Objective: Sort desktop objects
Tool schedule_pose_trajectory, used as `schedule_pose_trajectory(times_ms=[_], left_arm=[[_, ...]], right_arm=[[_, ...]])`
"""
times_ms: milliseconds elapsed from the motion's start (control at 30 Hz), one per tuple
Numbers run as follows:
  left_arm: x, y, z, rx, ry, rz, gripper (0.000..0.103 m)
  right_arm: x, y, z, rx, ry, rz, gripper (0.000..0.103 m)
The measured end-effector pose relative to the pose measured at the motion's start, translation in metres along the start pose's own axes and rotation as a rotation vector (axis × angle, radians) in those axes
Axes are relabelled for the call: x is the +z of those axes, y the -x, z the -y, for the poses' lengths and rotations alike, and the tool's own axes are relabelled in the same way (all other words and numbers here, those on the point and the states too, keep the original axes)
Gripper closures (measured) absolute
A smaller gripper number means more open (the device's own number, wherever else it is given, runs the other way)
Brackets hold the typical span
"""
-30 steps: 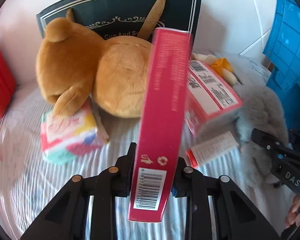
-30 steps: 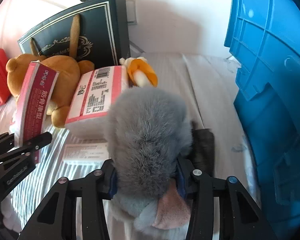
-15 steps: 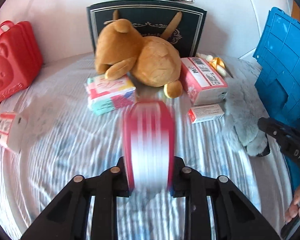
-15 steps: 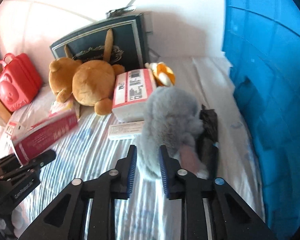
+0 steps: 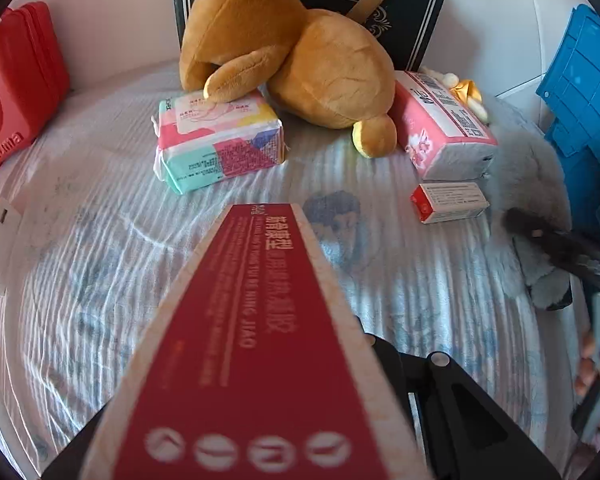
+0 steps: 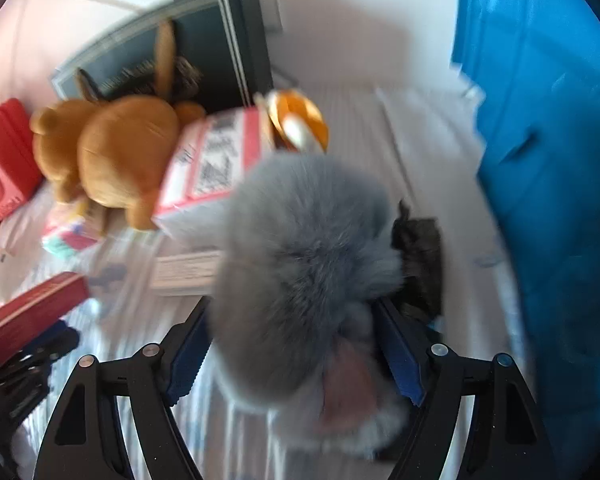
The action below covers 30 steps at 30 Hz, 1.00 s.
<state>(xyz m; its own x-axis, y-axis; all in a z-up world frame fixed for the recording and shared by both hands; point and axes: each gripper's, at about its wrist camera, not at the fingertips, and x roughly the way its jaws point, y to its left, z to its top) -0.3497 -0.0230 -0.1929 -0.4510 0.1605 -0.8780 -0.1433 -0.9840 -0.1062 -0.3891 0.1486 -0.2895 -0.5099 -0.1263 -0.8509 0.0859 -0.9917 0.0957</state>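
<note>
Now left claw (image 5: 364,360) clamping red box (image 5: 252,340), right claw (image 6: 292,344) opening around grey plush (image 6: 300,256)

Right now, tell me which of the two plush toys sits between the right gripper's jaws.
The grey plush. It sits between the opening jaws of the right gripper, while the brown bear lies farther back against the dark box.

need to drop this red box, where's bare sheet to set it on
Bare striped sheet lies in front of the pastel tissue pack, toward the red case. Crowded: brown bear, pink pack, small box, grey plush.
</note>
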Motion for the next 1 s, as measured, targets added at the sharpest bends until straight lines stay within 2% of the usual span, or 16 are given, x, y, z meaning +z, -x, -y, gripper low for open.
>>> schedule_pose_trajectory(times_ms=[67, 100, 267, 400, 500, 700, 833, 867, 933, 1000], left_arm=[[-0.003, 0.005, -0.005, 0.0, -0.007, -0.004, 0.084], [-0.006, 0.008, -0.008, -0.009, -0.008, -0.011, 0.084], [-0.027, 0.028, -0.024, -0.058, 0.033, -0.062, 0.084], [-0.046, 0.047, -0.031, -0.051, 0.043, -0.079, 0.084], [-0.057, 0.064, -0.029, -0.03, 0.043, -0.117, 0.084], [-0.084, 0.082, -0.041, 0.002, 0.055, -0.161, 0.084], [-0.078, 0.088, -0.041, -0.007, 0.051, -0.122, 0.084], [-0.072, 0.087, -0.037, -0.004, 0.041, -0.108, 0.084], [-0.056, 0.081, -0.027, -0.003, 0.013, -0.088, 0.084], [-0.039, 0.072, -0.015, 0.017, -0.006, -0.08, 0.084]], right_arm=[[-0.002, -0.016, 0.002, 0.037, -0.011, -0.032, 0.045], [-0.004, -0.018, 0.0, 0.034, -0.007, -0.02, 0.05], [-0.026, -0.024, -0.02, 0.065, 0.051, -0.043, 0.052], [-0.056, -0.02, -0.033, 0.102, 0.085, -0.072, 0.052], [-0.082, -0.017, -0.042, 0.097, 0.129, -0.089, 0.052], [-0.103, -0.021, -0.042, 0.126, 0.104, -0.128, 0.05], [-0.108, -0.029, -0.041, 0.107, 0.114, -0.144, 0.044], [-0.108, -0.031, -0.04, 0.107, 0.106, -0.148, 0.037], [-0.107, -0.037, -0.034, 0.122, 0.076, -0.156, 0.029], [-0.105, -0.041, -0.033, 0.115, 0.063, -0.16, 0.026]])
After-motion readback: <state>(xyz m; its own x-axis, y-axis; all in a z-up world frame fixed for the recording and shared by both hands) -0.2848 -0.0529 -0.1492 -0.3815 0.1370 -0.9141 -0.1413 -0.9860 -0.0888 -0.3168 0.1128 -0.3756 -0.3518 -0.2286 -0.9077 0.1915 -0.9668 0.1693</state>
